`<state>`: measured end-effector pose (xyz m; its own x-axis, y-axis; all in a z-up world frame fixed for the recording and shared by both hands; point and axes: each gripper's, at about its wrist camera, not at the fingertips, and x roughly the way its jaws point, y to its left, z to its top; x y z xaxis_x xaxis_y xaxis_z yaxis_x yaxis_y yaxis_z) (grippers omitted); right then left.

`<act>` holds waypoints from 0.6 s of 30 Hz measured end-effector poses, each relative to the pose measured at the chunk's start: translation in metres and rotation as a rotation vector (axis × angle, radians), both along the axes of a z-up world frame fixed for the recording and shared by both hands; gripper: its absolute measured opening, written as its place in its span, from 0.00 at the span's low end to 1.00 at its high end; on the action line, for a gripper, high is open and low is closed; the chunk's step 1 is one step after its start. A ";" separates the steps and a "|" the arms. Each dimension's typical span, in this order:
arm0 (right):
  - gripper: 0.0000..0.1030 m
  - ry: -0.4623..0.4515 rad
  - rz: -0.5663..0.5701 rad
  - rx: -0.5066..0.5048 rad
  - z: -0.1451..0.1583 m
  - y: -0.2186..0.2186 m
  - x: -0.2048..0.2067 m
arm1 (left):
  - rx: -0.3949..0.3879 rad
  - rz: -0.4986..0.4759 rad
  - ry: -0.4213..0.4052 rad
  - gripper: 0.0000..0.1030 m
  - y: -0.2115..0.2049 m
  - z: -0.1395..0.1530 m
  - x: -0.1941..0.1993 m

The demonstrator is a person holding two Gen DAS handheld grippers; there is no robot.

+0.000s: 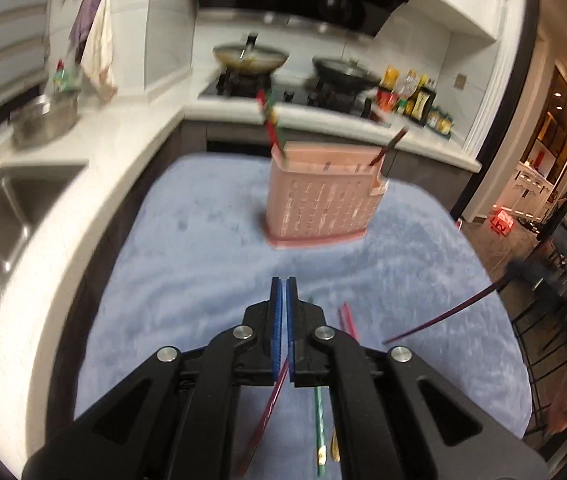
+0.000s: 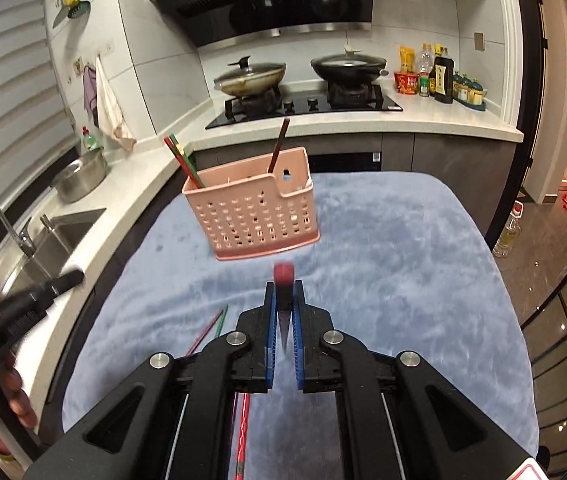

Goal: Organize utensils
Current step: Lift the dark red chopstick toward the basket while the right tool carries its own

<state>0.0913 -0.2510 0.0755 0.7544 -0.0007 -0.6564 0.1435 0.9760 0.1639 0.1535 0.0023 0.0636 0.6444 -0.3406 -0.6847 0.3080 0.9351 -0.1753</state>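
L tool (image 1: 282,286): my pads are pressed together on a dark red chopstick (image 1: 261,420), which runs down and back under the jaws toward 7 o'clock. R tool (image 2: 284,288): pinching another chopstick, red-tipped (image 2: 283,273), seen end-on, its tip poking just past the pads at 12 o'clock.

Pink utensil holder (image 2: 251,216) stands upright on the blue cloth (image 2: 403,260) covering the bench, at 12 o'clock from both tools, well apart from them. In it: red and green chopsticks (image 2: 181,156) leaning out toward 10–11 o'clock at its left end, plus a dark brown chopstick (image 2: 278,144) near the middle-right, tilted slightly to 1 o'clock.

Still loose on the cloth: a green chopstick (image 1: 318,420) and a red pair (image 1: 347,320) just beside the L tool at 5 and 2 o'clock. L view is blurred, so fine detail there I can't tell. Far bench carries the stove w/ two lidded pans (image 2: 249,74).
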 end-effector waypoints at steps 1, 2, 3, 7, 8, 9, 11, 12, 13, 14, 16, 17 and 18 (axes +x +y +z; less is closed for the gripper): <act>0.07 -0.006 0.000 0.001 0.003 0.000 -0.001 | 0.004 0.007 0.035 0.13 0.005 -0.012 -0.002; 0.07 -0.010 0.000 0.002 0.005 0.000 -0.002 | 0.010 0.012 0.061 0.19 0.010 -0.023 -0.005; 0.07 -0.016 0.000 0.005 0.008 -0.001 -0.004 | 0.016 0.019 0.088 0.31 0.016 -0.034 -0.009; 0.07 -0.037 -0.008 0.020 0.017 -0.001 -0.013 | 0.063 0.009 0.212 0.40 0.032 -0.091 -0.036; 0.07 -0.040 -0.009 0.022 0.017 -0.001 -0.015 | 0.071 0.002 0.250 0.40 0.034 -0.106 -0.042; 0.07 -0.042 -0.011 0.022 0.017 0.000 -0.017 | 0.074 -0.002 0.275 0.40 0.036 -0.116 -0.046; 0.07 -0.039 -0.012 0.022 0.017 0.000 -0.021 | 0.071 0.001 0.334 0.40 0.042 -0.138 -0.055; 0.07 -0.036 -0.013 0.023 0.016 0.001 -0.022 | 0.065 0.001 0.344 0.40 0.043 -0.144 -0.058; 0.07 -0.031 -0.014 0.025 0.014 0.001 -0.023 | 0.049 -0.001 0.349 0.40 0.045 -0.149 -0.061; 0.07 -0.025 -0.015 0.026 0.012 0.000 -0.024 | 0.038 -0.002 0.350 0.40 0.046 -0.150 -0.062; 0.07 -0.017 -0.018 0.024 0.009 0.001 -0.025 | 0.021 -0.014 0.332 0.39 0.046 -0.149 -0.063; 0.07 -0.013 -0.018 0.023 0.008 0.002 -0.025 | 0.018 -0.022 0.330 0.39 0.045 -0.150 -0.063; 0.07 -0.011 -0.018 0.021 0.007 0.002 -0.026 | 0.017 -0.024 0.324 0.36 0.044 -0.150 -0.063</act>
